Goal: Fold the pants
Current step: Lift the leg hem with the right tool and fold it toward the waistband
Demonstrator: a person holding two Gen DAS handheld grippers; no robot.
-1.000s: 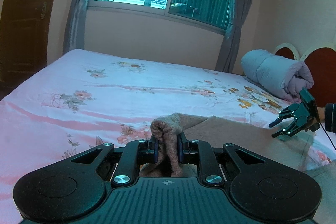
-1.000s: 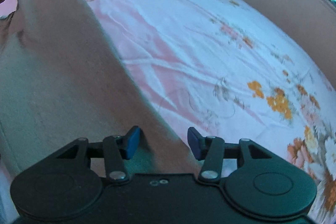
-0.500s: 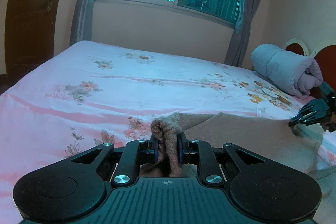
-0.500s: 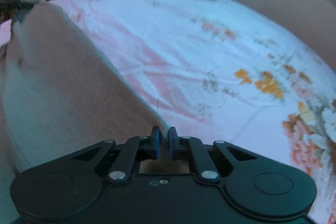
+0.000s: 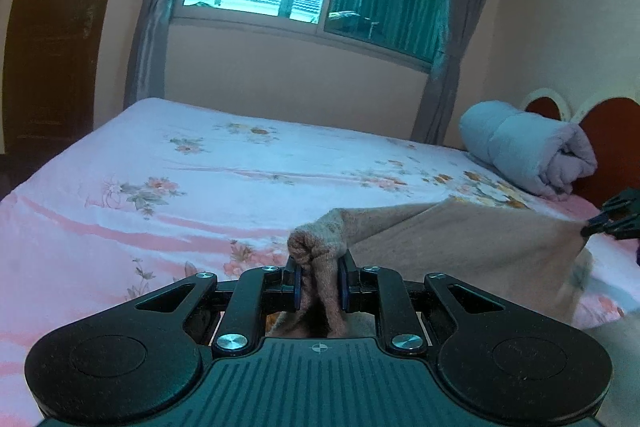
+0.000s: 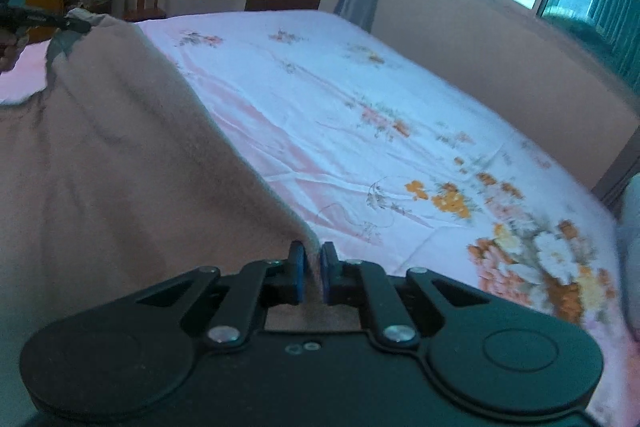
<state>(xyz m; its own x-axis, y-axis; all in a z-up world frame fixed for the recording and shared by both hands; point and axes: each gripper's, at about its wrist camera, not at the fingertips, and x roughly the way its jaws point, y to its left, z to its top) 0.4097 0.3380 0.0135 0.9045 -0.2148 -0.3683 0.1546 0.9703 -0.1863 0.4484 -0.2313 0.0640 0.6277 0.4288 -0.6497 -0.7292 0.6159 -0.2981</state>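
My left tongs [image 5: 318,285] are clenched on a thick bunched wad of the pants [image 5: 460,239], and my right tongs [image 6: 313,277] are pinched nearly closed on a thin edge of the same cloth. The pants hang stretched between them above the bed [image 5: 200,163], on its near side, well apart from the rolled quilt [image 5: 524,151] by the headboard. The fabric looks soft, fuzzy and fairly light; I judge it will sag in the middle and drape instead of holding a crease. The right grip looks shallow to me and could slip, so corners and hems are the places to hold.
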